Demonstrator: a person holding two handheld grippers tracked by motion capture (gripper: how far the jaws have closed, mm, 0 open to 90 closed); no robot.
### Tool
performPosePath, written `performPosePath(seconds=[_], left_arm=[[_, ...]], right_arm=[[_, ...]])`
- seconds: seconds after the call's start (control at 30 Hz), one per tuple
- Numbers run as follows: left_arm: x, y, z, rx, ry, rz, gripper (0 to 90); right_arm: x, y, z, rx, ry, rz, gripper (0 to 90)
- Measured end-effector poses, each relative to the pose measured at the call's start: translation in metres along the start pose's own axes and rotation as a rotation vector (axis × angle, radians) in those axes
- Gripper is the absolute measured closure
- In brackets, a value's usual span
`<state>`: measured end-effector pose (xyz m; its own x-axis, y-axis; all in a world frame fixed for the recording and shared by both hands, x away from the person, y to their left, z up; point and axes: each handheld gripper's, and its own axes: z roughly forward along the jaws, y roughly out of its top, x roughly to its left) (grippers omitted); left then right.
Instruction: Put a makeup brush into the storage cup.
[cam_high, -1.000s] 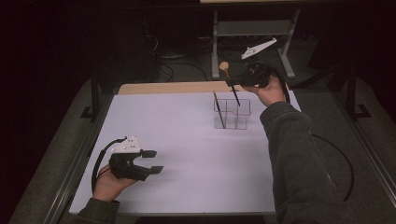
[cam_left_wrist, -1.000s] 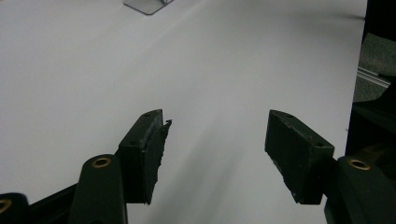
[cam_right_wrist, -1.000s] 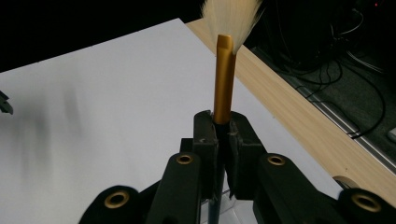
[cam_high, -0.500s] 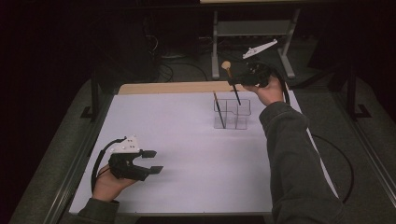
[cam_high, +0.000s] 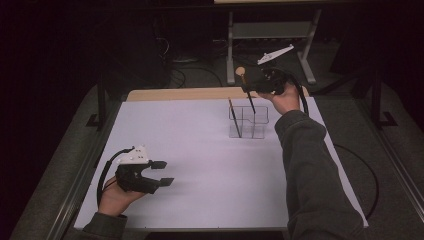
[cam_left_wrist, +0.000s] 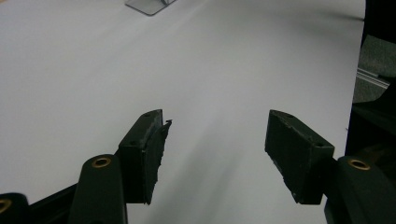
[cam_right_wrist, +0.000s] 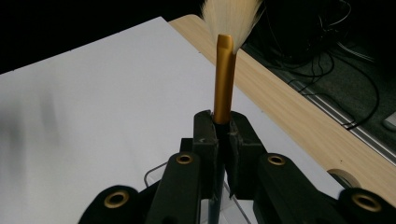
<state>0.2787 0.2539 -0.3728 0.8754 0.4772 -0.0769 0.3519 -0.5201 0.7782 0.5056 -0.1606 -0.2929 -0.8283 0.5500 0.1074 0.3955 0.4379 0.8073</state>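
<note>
Tongs on my right hand (cam_high: 248, 84) are clamping a brush (cam_right_wrist: 223, 79) by its gold ferrule, pale bristles pointing up and away in the right gripper view. From the high view, I am holding that brush tilted above the clear holder (cam_high: 248, 121) at the far right of the bench (cam_high: 200, 150), its dark handle slanting down into the holder's back part; I cannot tell whether the tip is touching anything. A second brush (cam_high: 234, 116) is leaning in the holder's left compartment. My left tongs (cam_high: 162, 172) are resting low over the near left of the white sheet, jaws standing wide apart with nothing between them, well apart from the holder.
</note>
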Motion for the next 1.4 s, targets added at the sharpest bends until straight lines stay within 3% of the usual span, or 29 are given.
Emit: performPosePath(seconds=[1.4], left_arm=[[0.000,-0.002,-0.003,-0.002,0.008,-0.015,37.1]], right_arm=[[0.000,-0.012,0.022,0.001,0.026,0.023,82.4]])
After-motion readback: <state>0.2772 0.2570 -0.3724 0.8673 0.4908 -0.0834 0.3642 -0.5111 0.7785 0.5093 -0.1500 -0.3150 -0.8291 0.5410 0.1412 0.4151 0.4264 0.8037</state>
